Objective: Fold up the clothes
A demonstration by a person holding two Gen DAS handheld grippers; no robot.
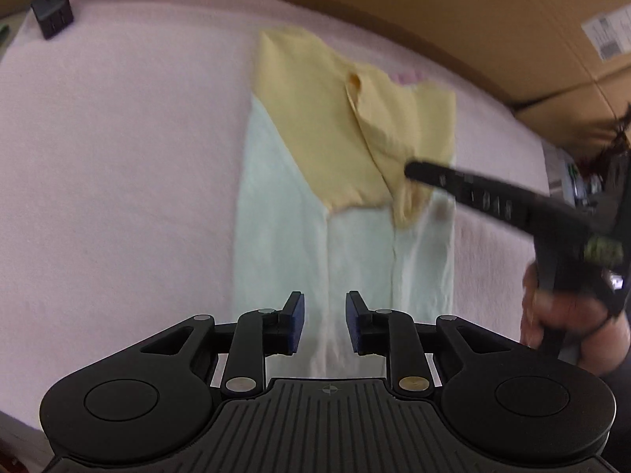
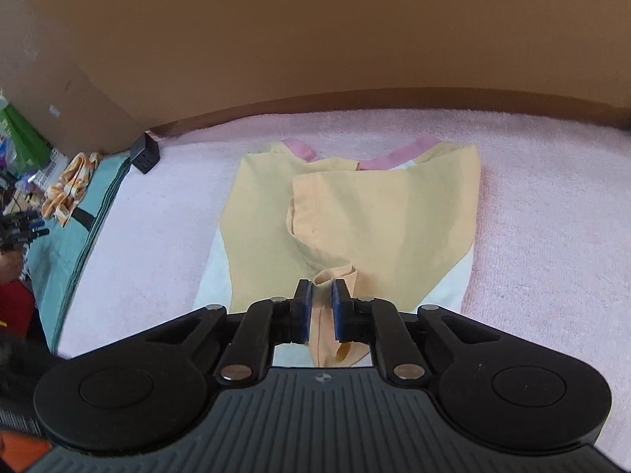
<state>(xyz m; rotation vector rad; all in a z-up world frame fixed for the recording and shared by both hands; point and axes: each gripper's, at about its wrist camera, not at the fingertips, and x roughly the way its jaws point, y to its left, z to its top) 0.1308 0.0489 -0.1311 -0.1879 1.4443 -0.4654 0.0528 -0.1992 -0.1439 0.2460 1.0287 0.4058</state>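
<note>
A shirt with a pale mint body, yellow sleeves and a pink collar lies flat on a pink towel, folded into a long strip. My left gripper is open and empty, just above the shirt's near hem. My right gripper is shut on the cuff of the right yellow sleeve, which is folded over the shirt's body. In the left wrist view the right gripper reaches in from the right, on the sleeve end.
Cardboard walls stand behind the towel. A small black box sits at the towel's far left corner. A teal cloth with an orange patterned garment lies to the left. Clutter sits beyond it.
</note>
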